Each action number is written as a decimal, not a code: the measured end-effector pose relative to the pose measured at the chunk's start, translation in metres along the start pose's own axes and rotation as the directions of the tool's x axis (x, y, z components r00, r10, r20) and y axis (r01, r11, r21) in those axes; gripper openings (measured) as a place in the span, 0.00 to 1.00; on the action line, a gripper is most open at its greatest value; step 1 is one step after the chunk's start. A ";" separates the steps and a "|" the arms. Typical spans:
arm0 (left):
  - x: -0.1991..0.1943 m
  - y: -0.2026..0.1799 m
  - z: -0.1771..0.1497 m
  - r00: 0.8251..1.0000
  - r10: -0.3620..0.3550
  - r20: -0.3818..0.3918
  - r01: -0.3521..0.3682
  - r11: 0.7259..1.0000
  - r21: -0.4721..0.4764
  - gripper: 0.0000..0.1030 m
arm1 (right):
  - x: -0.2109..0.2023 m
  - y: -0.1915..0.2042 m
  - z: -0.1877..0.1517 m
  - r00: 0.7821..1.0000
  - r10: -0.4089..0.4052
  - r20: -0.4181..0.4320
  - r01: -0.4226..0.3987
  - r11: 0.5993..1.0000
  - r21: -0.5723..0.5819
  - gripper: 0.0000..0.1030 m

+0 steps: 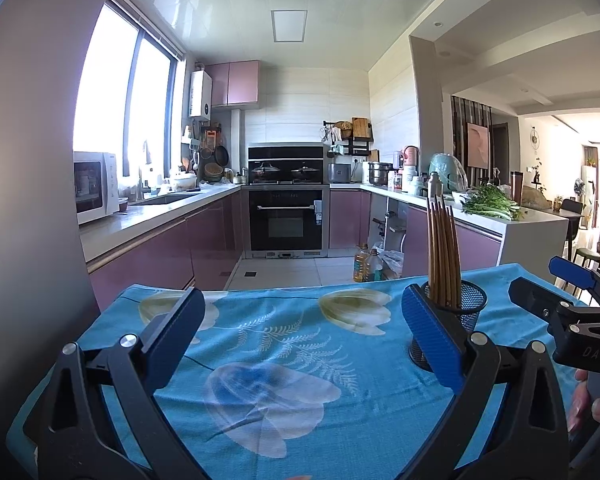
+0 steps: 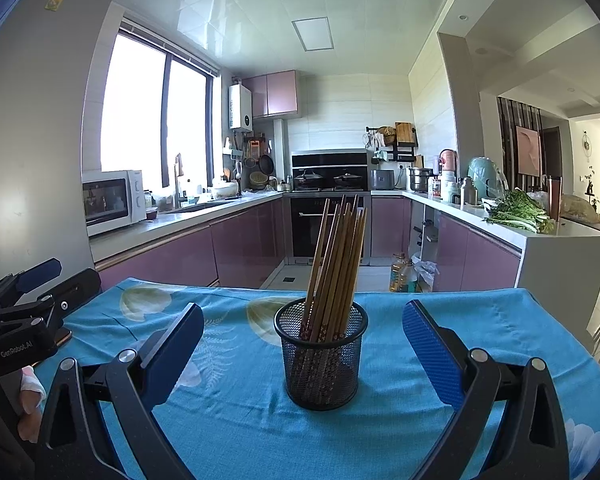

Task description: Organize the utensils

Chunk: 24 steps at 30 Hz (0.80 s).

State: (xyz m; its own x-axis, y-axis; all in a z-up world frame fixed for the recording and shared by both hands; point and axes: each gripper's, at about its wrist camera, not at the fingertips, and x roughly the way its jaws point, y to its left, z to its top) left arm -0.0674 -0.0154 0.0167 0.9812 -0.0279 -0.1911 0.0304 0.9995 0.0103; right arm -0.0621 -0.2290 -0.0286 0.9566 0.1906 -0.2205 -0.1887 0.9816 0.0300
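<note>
A black mesh cup [image 2: 321,354] stands upright on the blue flowered tablecloth [image 2: 236,412]. Several brown chopsticks [image 2: 336,264] stand in it, leaning right. My right gripper [image 2: 303,312] is open and empty, with the cup between and just beyond its blue pads [image 2: 430,344]. My left gripper [image 1: 303,312] is open and empty over bare cloth to the left of the cup [image 1: 466,308]. The chopsticks [image 1: 442,252] rise behind its right pad [image 1: 430,340]. Each gripper shows at the edge of the other's view, the right one [image 1: 540,284] and the left one [image 2: 54,276].
The table's far edge [image 2: 340,292] drops to a tiled kitchen floor. Purple cabinets, an oven [image 2: 328,224] and counters lie beyond. Oil bottles [image 2: 402,274] stand on the floor past the edge. A microwave [image 2: 112,200] sits on the left counter, greens [image 2: 520,212] on the right.
</note>
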 end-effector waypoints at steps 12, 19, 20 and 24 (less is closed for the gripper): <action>-0.002 0.000 0.001 1.000 0.002 0.004 -0.002 1.000 0.000 0.94 | 0.002 0.000 0.000 1.000 -0.008 0.000 0.008 1.000 0.006 0.94; -0.002 -0.001 0.001 1.000 0.003 0.005 -0.003 1.000 0.000 0.94 | 0.003 0.001 0.000 1.000 -0.010 0.002 0.010 1.000 0.007 0.94; -0.002 -0.001 0.001 1.000 0.002 0.004 -0.002 1.000 0.001 0.94 | 0.003 0.001 0.000 1.000 -0.011 0.000 0.011 1.000 0.006 0.94; -0.003 -0.001 0.001 1.000 0.004 0.006 -0.004 1.000 0.001 0.94 | 0.003 0.001 0.000 1.000 -0.011 0.001 0.011 1.000 0.007 0.94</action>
State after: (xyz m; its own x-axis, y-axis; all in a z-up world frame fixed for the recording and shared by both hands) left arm -0.0696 -0.0159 0.0186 0.9824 -0.0240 -0.1852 0.0267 0.9996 0.0118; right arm -0.0595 -0.2274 -0.0296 0.9588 0.1801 -0.2197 -0.1768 0.9836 0.0350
